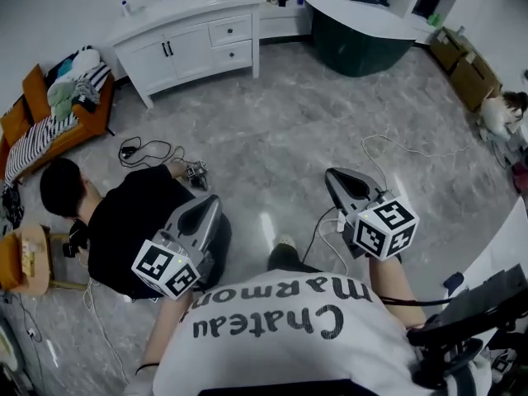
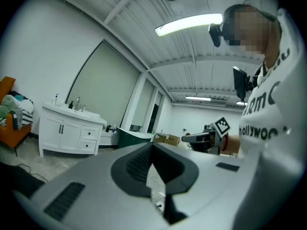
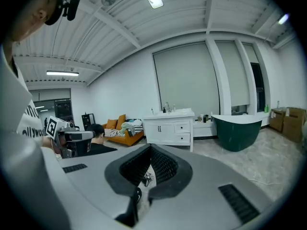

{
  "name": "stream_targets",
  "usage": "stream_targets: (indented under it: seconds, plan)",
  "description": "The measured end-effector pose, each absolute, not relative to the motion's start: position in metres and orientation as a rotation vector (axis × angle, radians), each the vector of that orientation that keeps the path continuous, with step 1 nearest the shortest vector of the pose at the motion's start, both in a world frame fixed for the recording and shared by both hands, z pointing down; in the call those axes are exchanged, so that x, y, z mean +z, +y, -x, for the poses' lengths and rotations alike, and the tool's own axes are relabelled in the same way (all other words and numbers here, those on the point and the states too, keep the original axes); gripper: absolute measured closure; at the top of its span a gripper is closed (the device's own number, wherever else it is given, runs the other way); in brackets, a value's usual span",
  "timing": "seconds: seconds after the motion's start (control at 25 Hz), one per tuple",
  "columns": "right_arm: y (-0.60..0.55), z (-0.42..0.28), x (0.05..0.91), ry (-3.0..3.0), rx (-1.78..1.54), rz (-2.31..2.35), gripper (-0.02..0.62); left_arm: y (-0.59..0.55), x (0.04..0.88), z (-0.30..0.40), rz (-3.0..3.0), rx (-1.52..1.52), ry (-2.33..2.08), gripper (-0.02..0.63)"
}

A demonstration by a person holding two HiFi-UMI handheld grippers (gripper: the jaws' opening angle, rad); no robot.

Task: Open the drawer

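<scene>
A white vanity cabinet (image 1: 177, 48) stands far across the room at the back wall, with two drawers (image 1: 232, 41) on its right side, both closed. It also shows in the left gripper view (image 2: 67, 131) and the right gripper view (image 3: 169, 131). My left gripper (image 1: 213, 199) and right gripper (image 1: 331, 174) are held out in front of my chest, several steps short of the cabinet. In each gripper's own view the left gripper (image 2: 152, 145) and right gripper (image 3: 150, 146) have their jaws closed together, with nothing between them.
A person in black (image 1: 132, 221) crouches on the floor just ahead of my left gripper. An orange sofa (image 1: 58, 110) piled with clothes is at the left, a dark green bathtub (image 1: 363, 31) at the back right, cardboard boxes (image 1: 462, 64) beyond it. Cables (image 1: 144, 149) lie on the grey floor.
</scene>
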State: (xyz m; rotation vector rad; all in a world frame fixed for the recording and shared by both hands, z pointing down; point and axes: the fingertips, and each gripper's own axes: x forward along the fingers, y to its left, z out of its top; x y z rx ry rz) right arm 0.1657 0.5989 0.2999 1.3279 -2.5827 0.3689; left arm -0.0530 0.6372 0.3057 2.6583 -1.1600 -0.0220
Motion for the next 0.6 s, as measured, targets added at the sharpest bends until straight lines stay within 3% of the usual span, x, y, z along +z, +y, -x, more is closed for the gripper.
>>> stream_targets:
  seconds: [0.6]
  plan:
    - [0.413, -0.241, 0.300, -2.641, 0.410, -1.211, 0.584, 0.481, 0.316, 0.008, -2.515, -0.005, -1.378, 0.598]
